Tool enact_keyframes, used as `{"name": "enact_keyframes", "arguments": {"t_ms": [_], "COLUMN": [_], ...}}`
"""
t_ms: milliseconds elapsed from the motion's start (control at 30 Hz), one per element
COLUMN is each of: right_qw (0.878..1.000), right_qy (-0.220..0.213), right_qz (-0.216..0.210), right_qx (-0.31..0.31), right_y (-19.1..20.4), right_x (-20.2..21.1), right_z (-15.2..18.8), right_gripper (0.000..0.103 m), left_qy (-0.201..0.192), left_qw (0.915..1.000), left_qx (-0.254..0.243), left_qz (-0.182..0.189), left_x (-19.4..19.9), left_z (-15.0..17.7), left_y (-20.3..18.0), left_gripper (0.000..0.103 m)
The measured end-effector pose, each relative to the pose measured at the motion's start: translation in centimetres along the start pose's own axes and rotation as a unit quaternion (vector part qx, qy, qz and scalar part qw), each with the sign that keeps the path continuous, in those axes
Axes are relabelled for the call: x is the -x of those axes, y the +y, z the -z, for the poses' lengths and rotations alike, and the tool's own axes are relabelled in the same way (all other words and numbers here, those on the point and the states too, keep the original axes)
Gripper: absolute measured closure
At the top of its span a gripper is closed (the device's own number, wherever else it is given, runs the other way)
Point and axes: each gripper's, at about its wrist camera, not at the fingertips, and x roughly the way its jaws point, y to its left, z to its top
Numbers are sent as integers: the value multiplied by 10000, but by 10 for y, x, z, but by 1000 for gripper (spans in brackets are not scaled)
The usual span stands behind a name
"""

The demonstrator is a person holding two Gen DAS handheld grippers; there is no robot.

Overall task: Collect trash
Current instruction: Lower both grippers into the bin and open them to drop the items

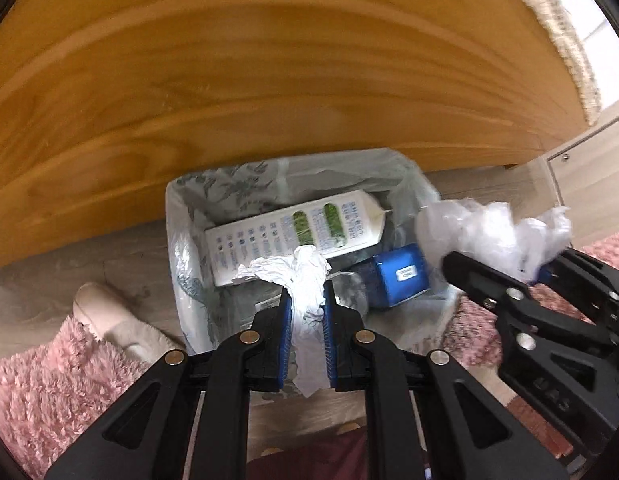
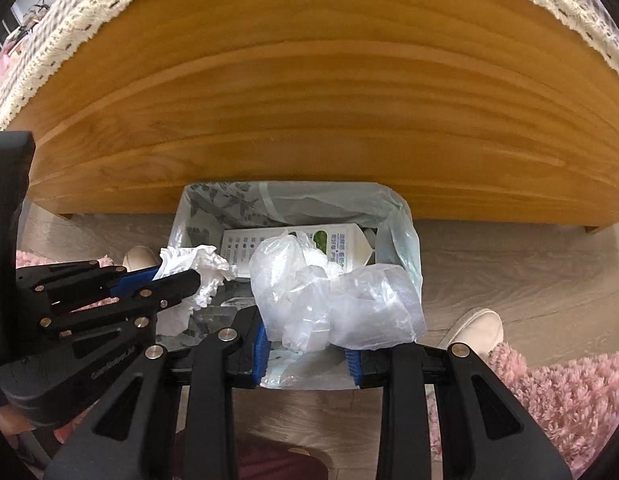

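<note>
Left gripper (image 1: 305, 312) clamps a crumpled tissue (image 1: 305, 276), its long axis running along the fingers, over the lined bin (image 1: 177, 216). Right gripper (image 2: 309, 344) grips a plastic wad (image 2: 329, 300) above it.

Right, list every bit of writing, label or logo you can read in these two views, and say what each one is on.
White carton in the trash bin: rows of blue print and green panels, too blurred to read.
Blue box beside it: small white label, unreadable.
Right gripper: no lettering visible in its own view; embossed letters on its body in the left wrist view, too dark to read.
Left gripper: embossed line on its body in the right wrist view, too small to read.
</note>
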Motion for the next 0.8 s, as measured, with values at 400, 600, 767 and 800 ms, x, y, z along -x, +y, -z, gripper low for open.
{"name": "enact_keyframes", "arguments": {"t_ms": [400,600,767,800], "right_qw": [9967,9971,9959,9956], "right_qy": [516,584,723,767], "right_qz": [516,425,490,497], "right_qx": [345,252,236,215], "right_y": [11,9,7,6], "right_x": [-42,-46,-54,-55], "right_z": [8,7,8,8], "right_gripper": [73,73,71,70], "left_qy": [754,778,661,641], "left_qw": [9969,9964,9974,9974], "left_qx": [236,327,272,269], "left_qz": [-52,5,-127,-187], "left_x": [-46,-46,-42,-41], "left_z": [7,7,4,3], "left_y": [9,15,16,16], "left_gripper": [89,89,89,86]}}
